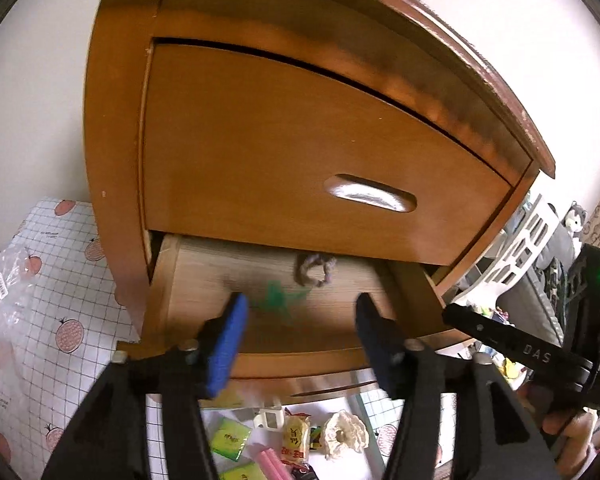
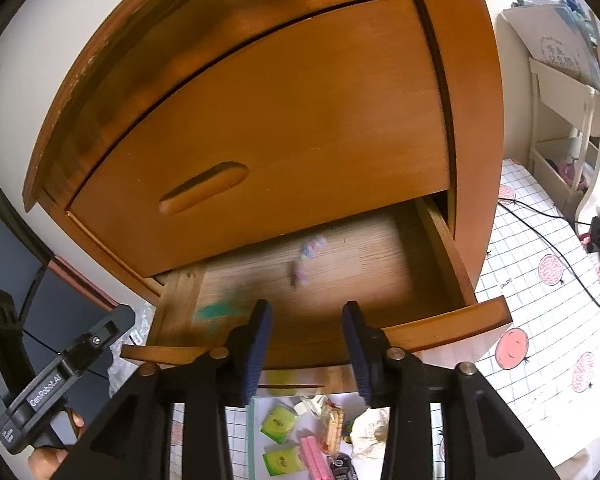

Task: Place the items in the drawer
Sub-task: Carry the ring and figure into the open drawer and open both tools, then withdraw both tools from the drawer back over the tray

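Both grippers, left (image 1: 300, 312) and right (image 2: 306, 320), jaws wide apart, empty. Open drawer (image 2: 440, 330) of wooden cabinet (image 1: 260, 140) at 12 o'clock holds grey scrunchie (image 1: 315, 270), green item (image 1: 278, 298). Snack packets (image 1: 296, 436) on floor, 6 o'clock.

two drawers (image 2: 260, 128) on the cabinet, one open (image 2: 452, 326). on the floor: two green packets (image 2: 278, 422), two pink sticks (image 2: 314, 458), one cream scrunchie (image 1: 344, 434), one yellow snack packet (image 1: 296, 438).
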`<state>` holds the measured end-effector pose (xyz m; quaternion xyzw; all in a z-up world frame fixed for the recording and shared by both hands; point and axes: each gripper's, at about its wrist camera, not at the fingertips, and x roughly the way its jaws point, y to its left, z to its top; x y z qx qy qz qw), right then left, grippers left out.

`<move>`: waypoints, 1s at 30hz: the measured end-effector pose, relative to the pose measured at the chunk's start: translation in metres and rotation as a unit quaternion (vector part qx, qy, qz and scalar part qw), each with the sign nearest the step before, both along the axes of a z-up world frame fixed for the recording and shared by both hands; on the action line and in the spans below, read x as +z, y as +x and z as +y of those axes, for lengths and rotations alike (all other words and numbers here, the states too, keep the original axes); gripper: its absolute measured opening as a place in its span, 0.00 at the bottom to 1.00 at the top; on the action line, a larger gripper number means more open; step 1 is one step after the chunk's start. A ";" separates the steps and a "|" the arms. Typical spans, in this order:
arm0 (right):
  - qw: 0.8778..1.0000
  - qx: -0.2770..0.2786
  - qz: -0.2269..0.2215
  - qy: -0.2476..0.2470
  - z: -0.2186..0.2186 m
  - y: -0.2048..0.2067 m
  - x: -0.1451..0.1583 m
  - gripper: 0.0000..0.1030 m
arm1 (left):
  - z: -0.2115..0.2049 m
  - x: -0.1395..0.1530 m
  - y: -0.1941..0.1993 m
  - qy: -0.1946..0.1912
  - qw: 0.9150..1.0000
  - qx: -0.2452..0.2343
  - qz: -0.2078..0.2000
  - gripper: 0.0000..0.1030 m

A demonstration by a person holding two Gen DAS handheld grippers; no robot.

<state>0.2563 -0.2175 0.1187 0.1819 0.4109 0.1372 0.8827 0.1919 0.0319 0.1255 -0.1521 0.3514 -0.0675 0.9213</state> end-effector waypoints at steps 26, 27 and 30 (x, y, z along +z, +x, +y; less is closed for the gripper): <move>0.992 -0.001 -0.088 -0.088 0.016 -0.027 0.007 1.00 | 0.008 0.003 -0.040 0.074 0.986 0.094 -0.114 1.00; 0.992 -0.004 -0.092 -0.091 0.015 -0.030 0.007 1.00 | 0.006 0.004 -0.042 0.079 0.985 0.096 -0.117 1.00; 0.989 -0.010 -0.104 -0.100 0.016 -0.041 0.008 1.00 | -0.002 0.006 -0.054 0.097 0.982 0.097 -0.131 1.00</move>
